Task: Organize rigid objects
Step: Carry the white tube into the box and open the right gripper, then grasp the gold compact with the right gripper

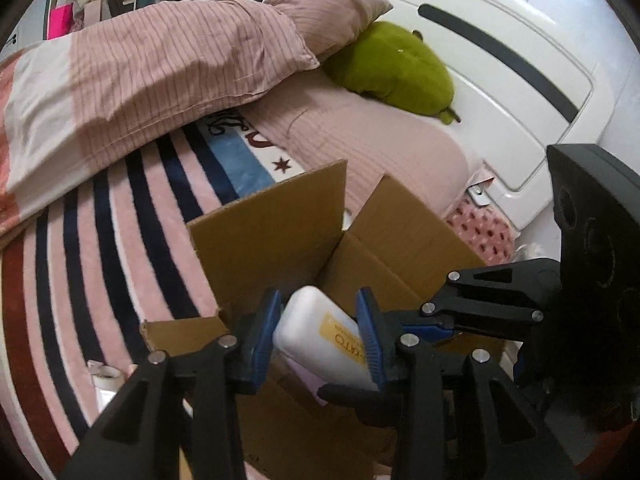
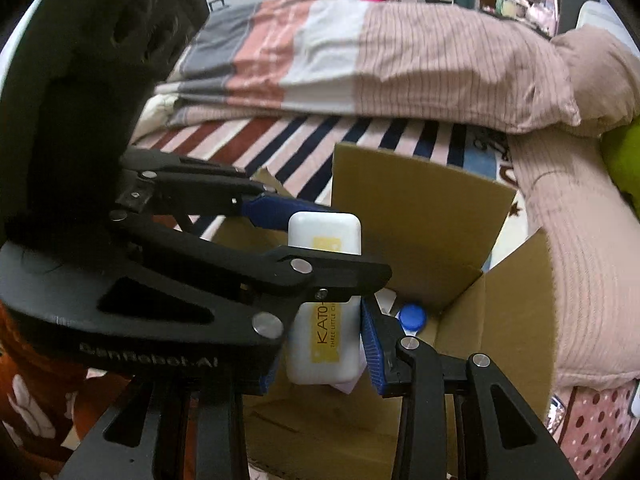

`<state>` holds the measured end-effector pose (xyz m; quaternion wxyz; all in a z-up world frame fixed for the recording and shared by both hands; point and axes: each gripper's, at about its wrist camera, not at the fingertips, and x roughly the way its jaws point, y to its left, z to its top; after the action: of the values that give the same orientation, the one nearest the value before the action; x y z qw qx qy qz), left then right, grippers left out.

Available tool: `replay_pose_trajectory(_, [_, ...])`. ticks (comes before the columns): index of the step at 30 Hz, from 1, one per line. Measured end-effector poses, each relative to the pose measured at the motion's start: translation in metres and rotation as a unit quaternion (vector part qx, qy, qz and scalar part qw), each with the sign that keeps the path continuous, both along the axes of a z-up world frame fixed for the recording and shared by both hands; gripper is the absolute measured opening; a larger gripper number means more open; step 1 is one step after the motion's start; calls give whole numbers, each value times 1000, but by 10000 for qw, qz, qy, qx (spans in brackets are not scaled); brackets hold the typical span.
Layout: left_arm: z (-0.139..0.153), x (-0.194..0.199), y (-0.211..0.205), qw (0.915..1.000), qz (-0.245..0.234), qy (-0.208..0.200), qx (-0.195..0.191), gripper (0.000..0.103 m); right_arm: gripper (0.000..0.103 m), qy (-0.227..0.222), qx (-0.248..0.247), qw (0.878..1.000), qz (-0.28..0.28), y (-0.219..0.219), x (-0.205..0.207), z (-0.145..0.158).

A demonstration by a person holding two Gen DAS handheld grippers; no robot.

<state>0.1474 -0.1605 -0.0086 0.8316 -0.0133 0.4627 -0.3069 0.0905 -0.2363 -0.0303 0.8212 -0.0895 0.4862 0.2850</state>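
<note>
A white bottle (image 1: 320,334) with a yellow label reading "KATO" hangs over an open cardboard box (image 1: 280,220) that sits on a bed. Both grippers meet at this bottle.

In the left wrist view, the left gripper (image 1: 316,340) has its two blue pads on either side of the bottle, pressing against its sides, so it is grasping the bottle. The right gripper (image 1: 432,320) reaches in from the right, and its blue fingertip lies just behind the left gripper's right pad. From this view I cannot tell how its fingers stand.

In the right wrist view, the bottle (image 2: 324,304) stands upright between the right gripper's (image 2: 320,354) blue pads. The right pad sits just beside the bottle's lower edge; the left pad is mostly hidden, so I cannot tell whether this gripper is clamped. The left gripper (image 2: 316,240) crosses in from the left, one finger above and one across the front of the bottle.

Below the bottle, inside the box (image 2: 420,208), lies a blue cap (image 2: 414,317). Beyond the grippers, the striped blanket (image 1: 120,216) covers the bed, with a folded quilt (image 1: 160,68) farther off and a green plush toy (image 1: 396,68) ahead to the right, against the white headboard (image 1: 500,92).
</note>
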Motion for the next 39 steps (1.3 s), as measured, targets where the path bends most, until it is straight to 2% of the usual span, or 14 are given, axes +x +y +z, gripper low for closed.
replay_pose_trajectory(1, [0, 0, 1, 10000, 17, 4, -2, 38, 31, 78, -18, 10000, -21, 0, 2, -3])
replay_pose_trajectory(3, [1, -1, 4, 10000, 54, -40, -17, 51, 31, 209, -71, 9997, -51, 3, 4, -9])
replay_pose_trajectory(4, [3, -3, 8, 9999, 68, -83, -42, 54, 32, 260, -73, 9996, -81, 2, 5, -10])
replay_pose_trajectory(10, [26, -20, 42, 9986, 252, -378, -261, 62, 32, 87, -229, 9996, -126, 12, -2, -1])
replay_pose_trajectory(12, [38, -29, 66, 9966, 493, -580, -308, 70, 38, -142, -236, 9996, -50, 20, -9, 10])
replay_pose_trajectory(14, [45, -40, 92, 9938, 745, -785, -270, 73, 44, -433, -163, 9989, 104, 35, -18, 23])
replay_pose_trajectory(16, [48, -52, 119, 9903, 994, -957, -164, 75, 44, -659, -70, 9972, 336, 53, -28, 34])
replay_pose_trajectory(20, [42, -76, 172, 9802, 1547, -1228, 115, 78, 44, -648, 176, 9945, 800, 97, -45, 35])
replay_pose_trajectory(24, [22, -97, 215, 9733, 1899, -1277, 196, 79, 44, -360, 282, 9930, 1090, 138, -53, 10])
replay_pose_trajectory(28, [-8, -109, 242, 9714, 2068, -1157, 163, 79, 44, 32, 225, 9938, 1087, 168, -52, -29])
replay_pose_trajectory(36, [-67, -116, 265, 9741, 2131, -746, -86, 79, 44, 90, -796, 9967, 155, 173, -26, -123])
replay_pose_trajectory(39, [-77, -114, 265, 9753, 2108, -643, -142, 79, 44, 12, -955, 9954, 23, 169, -18, -138])
